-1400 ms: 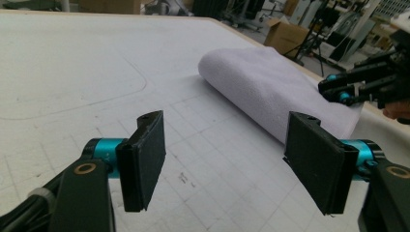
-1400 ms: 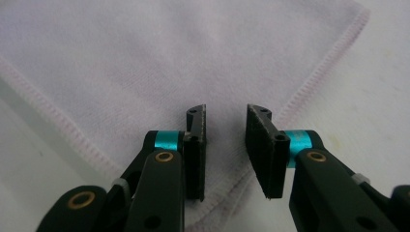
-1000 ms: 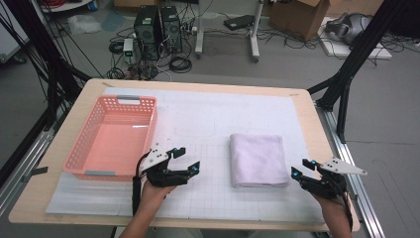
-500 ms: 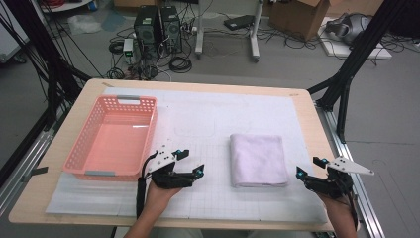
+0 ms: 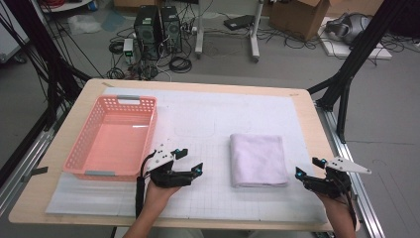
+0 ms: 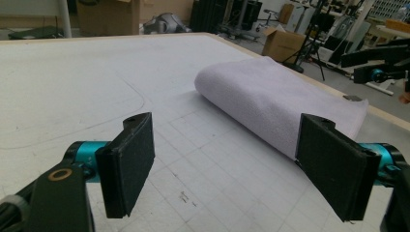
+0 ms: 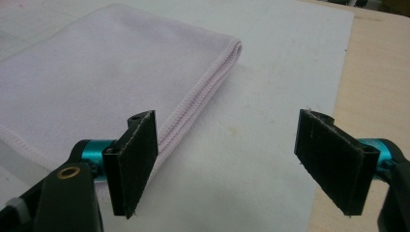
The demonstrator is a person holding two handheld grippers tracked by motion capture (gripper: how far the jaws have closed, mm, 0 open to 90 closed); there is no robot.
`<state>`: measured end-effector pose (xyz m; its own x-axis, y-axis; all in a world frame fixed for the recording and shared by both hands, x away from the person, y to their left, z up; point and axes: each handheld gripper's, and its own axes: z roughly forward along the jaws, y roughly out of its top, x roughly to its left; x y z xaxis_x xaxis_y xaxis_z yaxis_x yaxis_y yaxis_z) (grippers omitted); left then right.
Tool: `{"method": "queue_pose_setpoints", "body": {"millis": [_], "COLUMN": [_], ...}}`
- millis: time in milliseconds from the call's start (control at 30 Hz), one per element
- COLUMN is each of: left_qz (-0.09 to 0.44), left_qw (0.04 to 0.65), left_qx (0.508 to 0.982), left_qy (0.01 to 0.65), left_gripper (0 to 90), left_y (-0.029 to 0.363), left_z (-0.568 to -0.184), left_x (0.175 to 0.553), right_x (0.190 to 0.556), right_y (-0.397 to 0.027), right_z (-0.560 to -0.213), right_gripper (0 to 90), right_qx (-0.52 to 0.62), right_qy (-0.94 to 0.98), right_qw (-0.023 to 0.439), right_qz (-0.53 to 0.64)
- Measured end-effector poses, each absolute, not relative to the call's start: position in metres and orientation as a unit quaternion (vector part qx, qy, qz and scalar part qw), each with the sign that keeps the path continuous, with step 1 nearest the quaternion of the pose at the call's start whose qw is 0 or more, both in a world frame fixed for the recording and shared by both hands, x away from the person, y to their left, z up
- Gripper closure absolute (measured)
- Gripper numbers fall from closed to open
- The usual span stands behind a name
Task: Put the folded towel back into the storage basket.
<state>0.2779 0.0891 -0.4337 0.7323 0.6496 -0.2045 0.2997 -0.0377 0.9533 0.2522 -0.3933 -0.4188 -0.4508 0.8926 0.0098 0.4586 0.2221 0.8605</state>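
Your folded lilac towel [image 5: 258,159] lies flat, right of centre, untouched between your left gripper [image 5: 192,162] and right gripper [image 5: 308,168], both spread wide and empty, so lifting it toward the pink basket [image 5: 79,153] at far left seems wholly ahead.

A pale lilac towel [image 5: 258,159] is lying flat on the white gridded mat, folded into a thick, neat rectangle with several layers showing along its stitched hem. It is sitting well to the right of the pink basket [image 5: 111,136], with bare mat between them, its long sides running away from the near table edge. Its folded edge is looking rounded and soft.
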Motion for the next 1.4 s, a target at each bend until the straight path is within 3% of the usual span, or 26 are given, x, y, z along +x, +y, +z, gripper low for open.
{"method": "queue_pose_setpoints", "body": {"millis": [467,933,1400], "left_qz": [0.111,0.075,0.045], "left_qw": [0.591,0.566,0.494], "left_qx": [0.725,0.752,0.784], "left_qy": [0.335,0.330,0.374], "left_gripper": [23.0,22.6,22.2], "left_y": [0.071,0.004,-0.045], "left_z": [-0.435,-0.424,-0.444], "left_x": [0.280,0.312,0.343], "right_x": [0.255,0.257,0.259], "right_y": [-0.393,-0.393,-0.392], "right_z": [-0.423,-0.424,-0.426], "right_gripper": [22.5,22.6,22.6], "right_qx": [0.457,0.459,0.456], "right_qy": [0.746,0.745,0.748], "right_qw": [0.249,0.239,0.234], "right_qz": [0.416,0.421,0.422]}}
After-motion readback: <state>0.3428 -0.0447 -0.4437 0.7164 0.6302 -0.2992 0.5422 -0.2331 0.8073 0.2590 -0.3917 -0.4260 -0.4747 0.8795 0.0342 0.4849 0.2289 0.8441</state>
